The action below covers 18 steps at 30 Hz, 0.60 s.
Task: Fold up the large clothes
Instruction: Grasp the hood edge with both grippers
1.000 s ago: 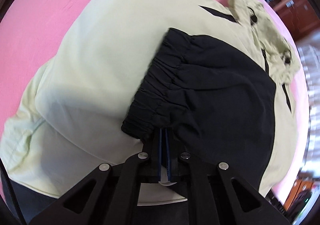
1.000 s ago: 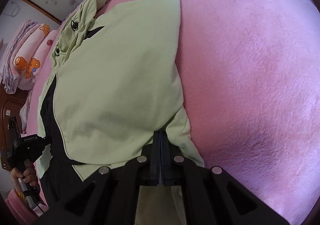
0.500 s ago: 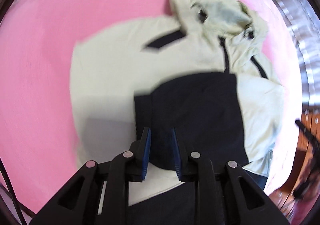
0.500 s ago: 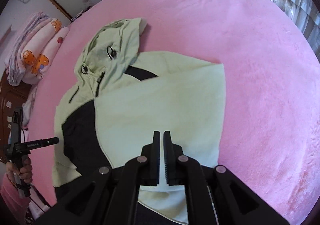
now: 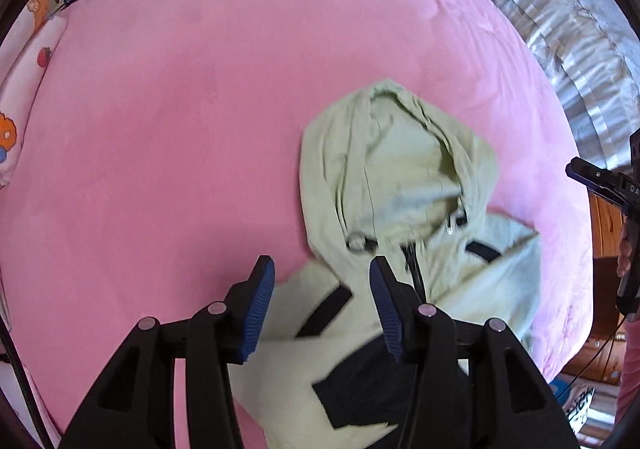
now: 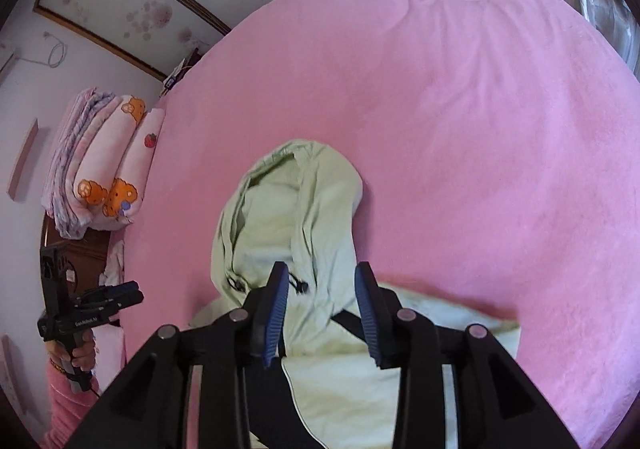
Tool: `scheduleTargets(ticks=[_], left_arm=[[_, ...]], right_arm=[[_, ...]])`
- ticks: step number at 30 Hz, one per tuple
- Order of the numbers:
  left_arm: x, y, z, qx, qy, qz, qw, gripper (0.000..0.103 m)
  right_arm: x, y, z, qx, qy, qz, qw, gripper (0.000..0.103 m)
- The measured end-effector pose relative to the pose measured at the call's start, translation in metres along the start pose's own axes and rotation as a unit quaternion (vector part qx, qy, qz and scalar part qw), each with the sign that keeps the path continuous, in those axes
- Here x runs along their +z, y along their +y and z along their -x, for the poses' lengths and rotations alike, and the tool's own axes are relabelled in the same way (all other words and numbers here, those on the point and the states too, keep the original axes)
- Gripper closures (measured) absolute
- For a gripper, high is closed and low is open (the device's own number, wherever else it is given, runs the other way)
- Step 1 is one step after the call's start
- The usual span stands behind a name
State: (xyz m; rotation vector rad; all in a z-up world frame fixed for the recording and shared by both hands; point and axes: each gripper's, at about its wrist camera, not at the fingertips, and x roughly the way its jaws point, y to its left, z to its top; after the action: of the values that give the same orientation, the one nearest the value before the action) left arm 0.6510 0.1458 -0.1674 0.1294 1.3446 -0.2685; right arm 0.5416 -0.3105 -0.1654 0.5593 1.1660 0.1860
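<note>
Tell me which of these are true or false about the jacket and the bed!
1. The jacket lies on a pink bed cover. True.
2. The left gripper is squeezing the black sleeve. False: its jaws stand apart with nothing pinched between them.
3. The hood is blue. False: it is pale green.
4. The right gripper has its jaws apart above the jacket. True.
5. Folded bedding with cartoon bears sits at the side of the bed. True.
6. The jacket hangs on a hanger. False: it lies flat on the bed.
</note>
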Motion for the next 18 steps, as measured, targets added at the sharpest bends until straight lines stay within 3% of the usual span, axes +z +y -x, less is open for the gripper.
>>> scheduleTargets(ticks=[4, 8, 14, 18], left_arm=[[0.045, -0.002, -0.011, 0.007, -0.014, -0.005, 0.9999, 0.055], [0.077, -0.002, -0.034, -0.026, -0.054, 0.002, 0.9982, 0.054], [0.101, 0.004, -0.082, -0.063, -0.095, 0.014, 0.9934, 0.049], [0.104, 0.014, -0.13, -0.082, -0.1, 0.038, 0.9909, 0.049]], right_arm=[[0.048, 0.006, -0.023, 0.008, 0.004, 0.003, 1.0, 0.059], [0.076, 0.0, -0.052, 0.031, 0.009, -0.012, 0.999, 0.058], [0.088, -0.019, -0.117, 0.034, 0.047, -0.013, 0.998, 0.058], [0.09, -0.033, -0.158, 0.075, 0.06, -0.026, 0.995, 0.058]])
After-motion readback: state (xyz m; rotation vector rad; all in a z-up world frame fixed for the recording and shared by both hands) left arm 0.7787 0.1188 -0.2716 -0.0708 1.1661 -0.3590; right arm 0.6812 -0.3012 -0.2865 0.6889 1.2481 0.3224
